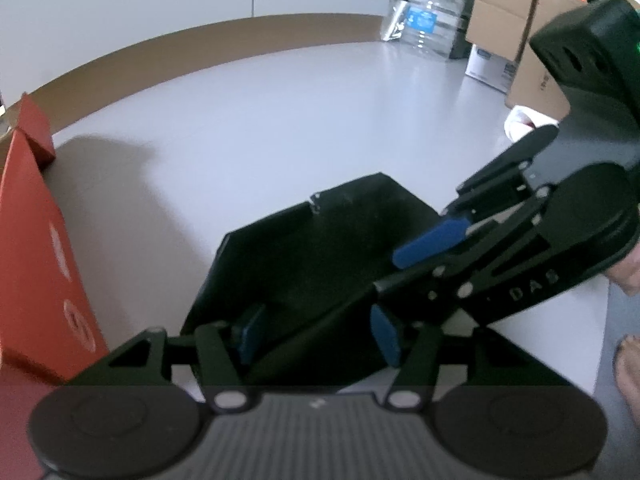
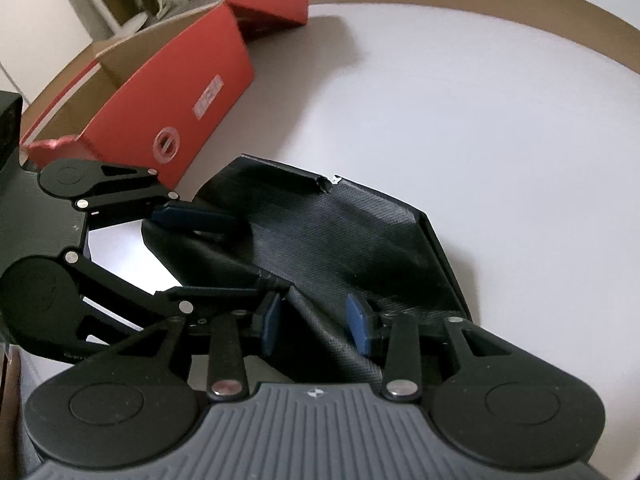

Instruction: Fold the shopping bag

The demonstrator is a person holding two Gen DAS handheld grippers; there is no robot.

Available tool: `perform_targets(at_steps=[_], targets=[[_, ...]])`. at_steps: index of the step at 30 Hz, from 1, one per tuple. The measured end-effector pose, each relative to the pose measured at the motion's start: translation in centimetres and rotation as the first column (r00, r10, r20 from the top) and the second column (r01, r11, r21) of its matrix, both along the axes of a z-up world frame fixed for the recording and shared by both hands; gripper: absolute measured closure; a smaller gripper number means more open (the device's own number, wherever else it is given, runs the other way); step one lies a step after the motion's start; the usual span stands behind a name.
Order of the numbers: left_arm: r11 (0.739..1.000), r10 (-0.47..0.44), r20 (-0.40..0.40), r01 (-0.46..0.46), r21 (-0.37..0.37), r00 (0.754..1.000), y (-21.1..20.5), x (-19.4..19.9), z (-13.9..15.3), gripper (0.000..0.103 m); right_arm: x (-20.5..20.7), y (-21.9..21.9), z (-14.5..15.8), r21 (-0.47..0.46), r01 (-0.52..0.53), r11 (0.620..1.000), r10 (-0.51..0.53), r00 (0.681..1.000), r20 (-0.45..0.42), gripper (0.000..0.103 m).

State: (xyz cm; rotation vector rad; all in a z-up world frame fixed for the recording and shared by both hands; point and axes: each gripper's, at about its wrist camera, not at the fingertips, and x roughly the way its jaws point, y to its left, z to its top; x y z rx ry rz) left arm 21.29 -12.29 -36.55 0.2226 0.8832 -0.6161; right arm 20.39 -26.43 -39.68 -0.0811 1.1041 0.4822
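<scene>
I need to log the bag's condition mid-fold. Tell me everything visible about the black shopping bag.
The black shopping bag looks like woven, textured plastic fabric, partly collapsed on the white table, with creased panels and a small nick in its far edge. It lies beside a red cardboard box. Both grippers' blue fingers straddle folds of it at the near side.

Red box (image 1: 36, 264) cut off at left edge, water bottle (image 1: 432, 12) top cropped

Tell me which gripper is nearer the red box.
Left. The left gripper sits at the end of the black bag right beside the red box. The right gripper straddles the bag further from the box.
</scene>
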Motion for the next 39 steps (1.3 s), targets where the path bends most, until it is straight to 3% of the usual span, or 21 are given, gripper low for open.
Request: perform_targets(at_steps=[7,14,24,31,34,39], targets=[[0.999,-0.033,0.02,0.033,0.013,0.999,0.5,-2.7,0.4,0.053,-2.0,1.0,0.0,-0.03,-0.046,0.999,0.047,0.999,0.02,0.063],[0.998,0.034,0.037,-0.032,-0.055,0.999,2.4,-3.7,1.1,0.072,-3.8,1.0,-0.4,0.004,-0.03,1.0,0.029,0.997,0.073,0.063],[0.999,-0.002,0.025,0.003,-0.043,1.0,1.4,-1.8,-0.3,0.071,-2.9,1.4,-0.1,0.01,-0.046,0.999,0.045,0.997,0.069,0.073],[0.999,-0.026,0.056,0.027,-0.017,0.998,1.0,-2.9,-0.2,0.071,-3.0,1.9,0.0,-0.015,-0.071,0.997,0.072,0.994,0.085,0.074],[1.0,-0.019,0.039,0.02,-0.024,0.999,1.1,-2.8,0.0,0.071,-3.5,1.5,0.9,-0.048,-0.07,0.996,0.076,0.99,0.12,0.074],[0.999,-0.019,0.033,0.02,-0.031,0.999,1.2,-2.9,0.1,0.071,-4.4,-0.1,2.7,-0.016,-0.067,0.998,0.069,0.989,0.132,0.074]])
